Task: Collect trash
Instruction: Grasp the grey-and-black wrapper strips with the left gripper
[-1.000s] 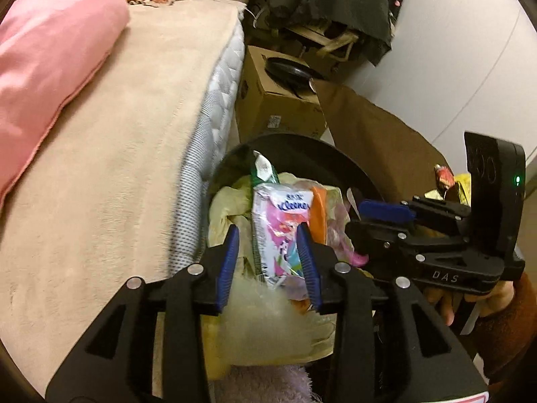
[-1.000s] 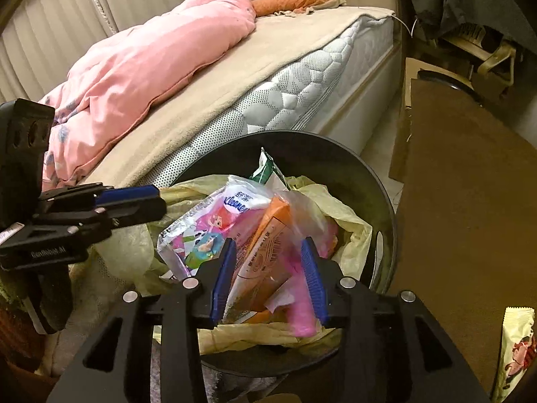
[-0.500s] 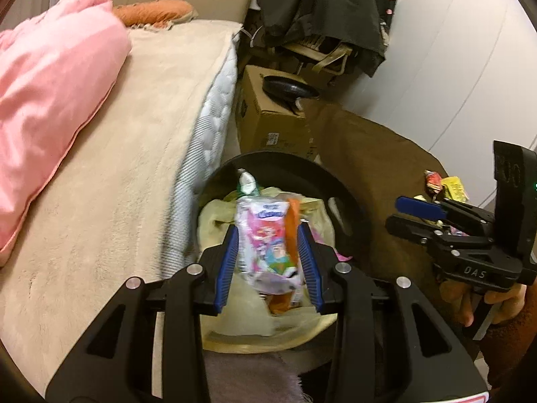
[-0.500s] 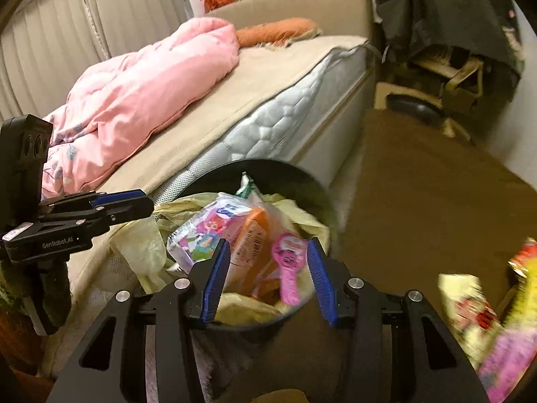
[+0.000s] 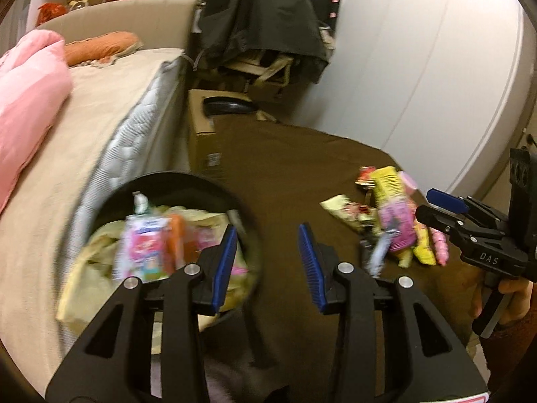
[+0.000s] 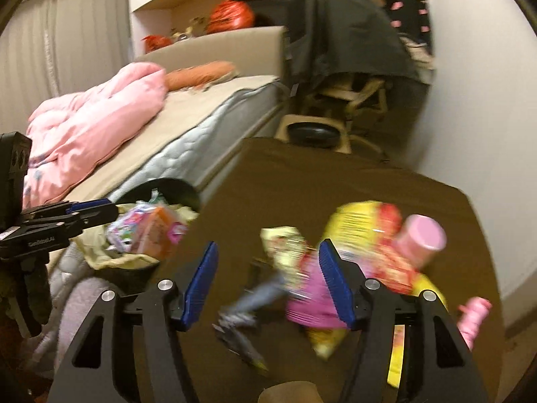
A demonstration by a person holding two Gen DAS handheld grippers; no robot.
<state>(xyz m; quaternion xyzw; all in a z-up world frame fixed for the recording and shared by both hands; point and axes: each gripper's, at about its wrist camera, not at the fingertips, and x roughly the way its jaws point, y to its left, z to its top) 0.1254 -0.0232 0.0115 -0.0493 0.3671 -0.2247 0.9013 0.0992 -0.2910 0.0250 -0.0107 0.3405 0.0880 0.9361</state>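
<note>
The trash bin (image 5: 174, 181) stands left, just beside the bed (image 5: 100, 127). Wrappers (image 5: 396, 221) lie right on the table (image 5: 285, 174). A cardboard box (image 5: 201, 134) sits farther back.

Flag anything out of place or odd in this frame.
A heap of snack wrappers and a pink cup lie scattered on the brown cloth, not in the bin. The bin is heaped with packets above its rim. Both grippers, left and right, are open and empty.
</note>
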